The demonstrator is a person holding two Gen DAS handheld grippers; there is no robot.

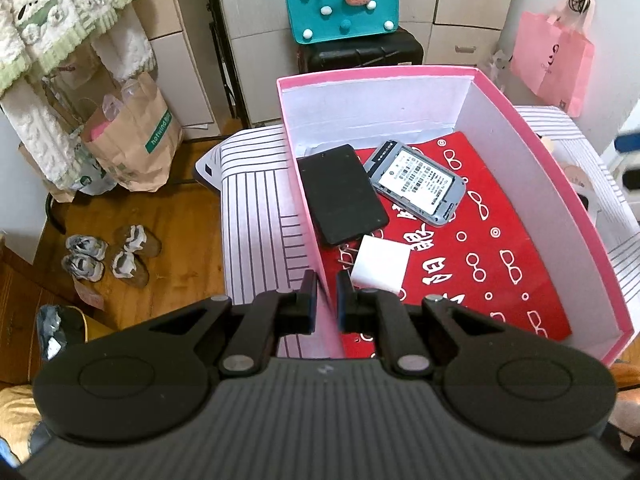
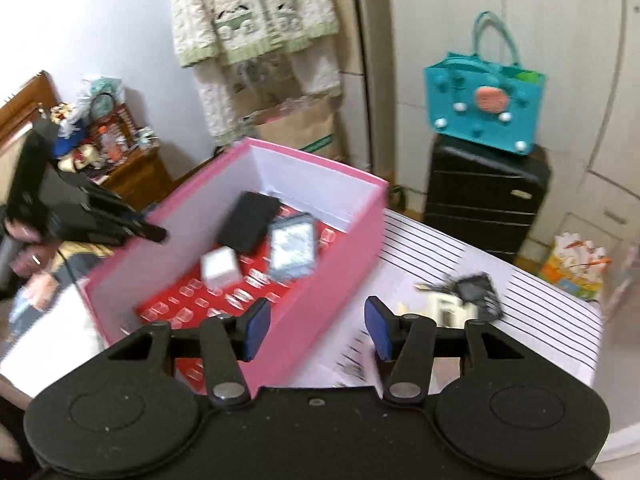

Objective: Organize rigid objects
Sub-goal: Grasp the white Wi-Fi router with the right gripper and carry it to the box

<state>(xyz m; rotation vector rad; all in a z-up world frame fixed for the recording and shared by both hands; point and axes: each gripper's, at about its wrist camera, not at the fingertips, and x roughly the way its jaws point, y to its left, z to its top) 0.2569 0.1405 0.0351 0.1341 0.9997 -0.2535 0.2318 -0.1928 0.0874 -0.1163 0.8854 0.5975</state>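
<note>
The left gripper (image 1: 325, 294) pinches the pink box's (image 1: 532, 136) near wall, probably steadying it, with black phone (image 1: 342, 194), hard drive (image 1: 418, 182) and white cube (image 1: 382, 266) ahead inside, while the right gripper (image 2: 318, 330) hangs wide open, empty, keys (image 2: 478, 292) beyond.

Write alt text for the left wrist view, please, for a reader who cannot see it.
The left gripper is clamped on the near wall of an open pink box standing on a striped table. Inside, on a red liner, lie a black phone, a grey device and a white block.
</note>
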